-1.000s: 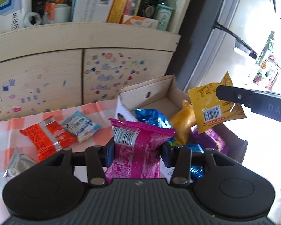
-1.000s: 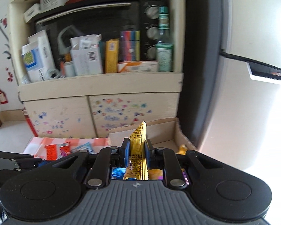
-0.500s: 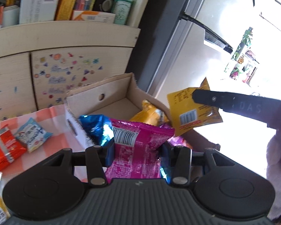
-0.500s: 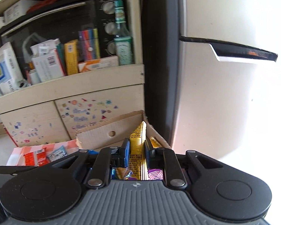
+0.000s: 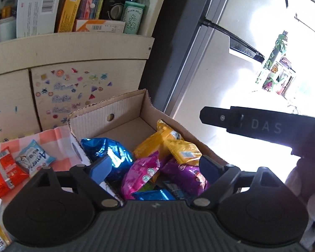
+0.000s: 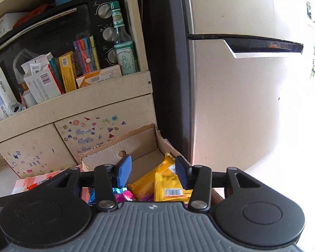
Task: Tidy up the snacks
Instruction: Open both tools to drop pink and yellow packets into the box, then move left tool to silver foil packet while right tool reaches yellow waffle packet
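Hovering over the cardboard box (image 5: 124,109), both tongs have just been opening and hold nothing. The left gripper (image 5: 155,166) stands wide, jaws apart with the pink snack bag (image 5: 140,172) lying loose below them in the box, next to a blue foil bag (image 5: 109,153) by its left pad. The right gripper (image 6: 153,172) is about halfway apart, and the yellow packet (image 6: 170,189) sits in the box under its right pad, on an orange bag (image 6: 145,182). Left of the left tongs, a red packet (image 5: 2,172) and a pale blue one (image 5: 33,157) lie on the checked cloth (image 5: 52,134).
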Available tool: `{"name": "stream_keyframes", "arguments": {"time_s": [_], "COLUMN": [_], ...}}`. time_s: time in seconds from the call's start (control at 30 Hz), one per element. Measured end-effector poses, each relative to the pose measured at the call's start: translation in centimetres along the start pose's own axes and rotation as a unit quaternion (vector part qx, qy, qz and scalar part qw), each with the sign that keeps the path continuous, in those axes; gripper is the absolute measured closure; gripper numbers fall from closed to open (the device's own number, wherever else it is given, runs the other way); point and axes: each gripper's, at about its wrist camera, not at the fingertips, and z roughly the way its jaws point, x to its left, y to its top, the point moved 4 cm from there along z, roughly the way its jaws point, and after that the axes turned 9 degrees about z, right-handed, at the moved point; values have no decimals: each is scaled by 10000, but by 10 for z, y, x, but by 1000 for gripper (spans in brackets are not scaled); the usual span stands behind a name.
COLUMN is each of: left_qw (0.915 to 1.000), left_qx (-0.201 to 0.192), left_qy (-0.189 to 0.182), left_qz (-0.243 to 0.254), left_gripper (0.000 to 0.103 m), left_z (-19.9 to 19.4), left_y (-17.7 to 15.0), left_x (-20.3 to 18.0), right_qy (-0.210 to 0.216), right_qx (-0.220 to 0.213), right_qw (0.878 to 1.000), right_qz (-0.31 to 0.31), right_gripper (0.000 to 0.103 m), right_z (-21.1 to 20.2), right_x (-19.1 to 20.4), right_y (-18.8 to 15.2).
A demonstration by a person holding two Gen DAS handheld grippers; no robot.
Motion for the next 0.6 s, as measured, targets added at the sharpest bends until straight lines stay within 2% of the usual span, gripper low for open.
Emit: {"name": "stream_keyframes", "arguments": {"time_s": [0.6], "left_qw": [9981], "left_qx": [380], "left_qy": [478], "left_qz": [40], "left_gripper": [12], "left_z": [-42], "left_y": [-26], "left_x": [45], "right_qy": [125], "right_qx": [242], "right_qw": [9989], "right_qz": [-389], "right_gripper": [31], "right_z": [12], "right_x": [28], "right_y": [-9]}}
